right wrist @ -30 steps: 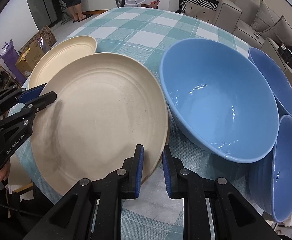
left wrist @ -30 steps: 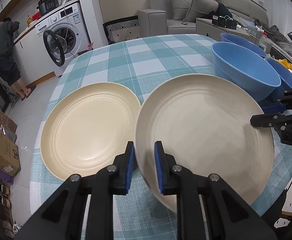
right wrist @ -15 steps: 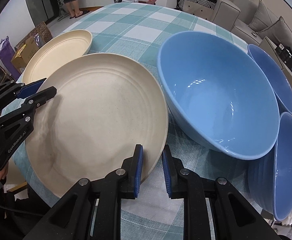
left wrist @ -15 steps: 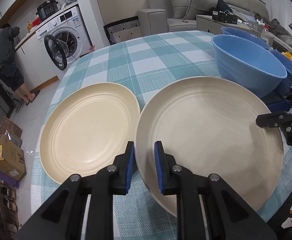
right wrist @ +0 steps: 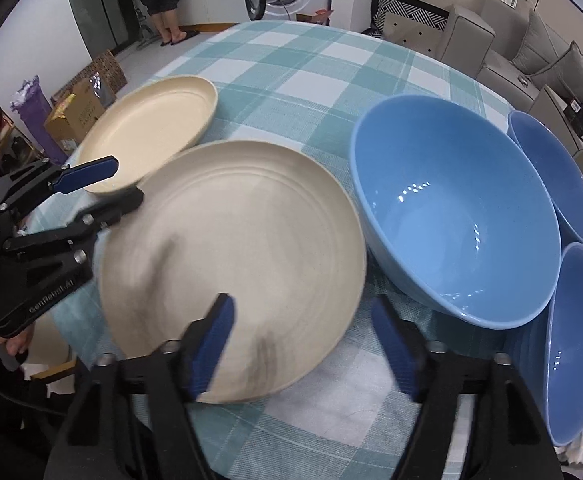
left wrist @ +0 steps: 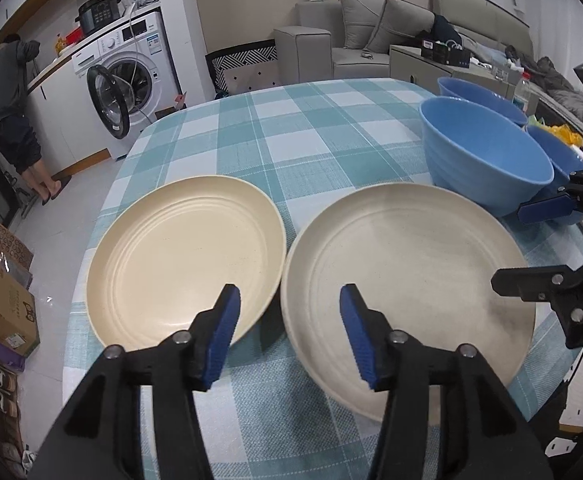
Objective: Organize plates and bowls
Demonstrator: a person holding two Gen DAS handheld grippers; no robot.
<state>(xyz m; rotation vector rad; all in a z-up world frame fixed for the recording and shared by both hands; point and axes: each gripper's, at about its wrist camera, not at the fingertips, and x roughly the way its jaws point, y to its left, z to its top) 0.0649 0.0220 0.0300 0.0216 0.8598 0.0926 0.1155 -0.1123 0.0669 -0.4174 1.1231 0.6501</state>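
The left wrist view alone shows a cooker (left wrist: 98, 14) atop the washing machine (left wrist: 127, 76); the right wrist view alone looks down into the largest blue bowl (right wrist: 455, 216) and sees three blue bowls side by side. On the checked tablecloth (left wrist: 311, 136) the yellower plate (left wrist: 185, 260) lies left, the paler plate (left wrist: 407, 292) just beside it, rims nearly touching. The left gripper (left wrist: 289, 336) stands wide open, holding nothing, its fingers straddling the paler plate's near-left rim. The right gripper (right wrist: 303, 344), likewise spread and empty, straddles the same plate's rim beside the bowl. "GenRobot.AI" reads on the left gripper's body in the right wrist view.
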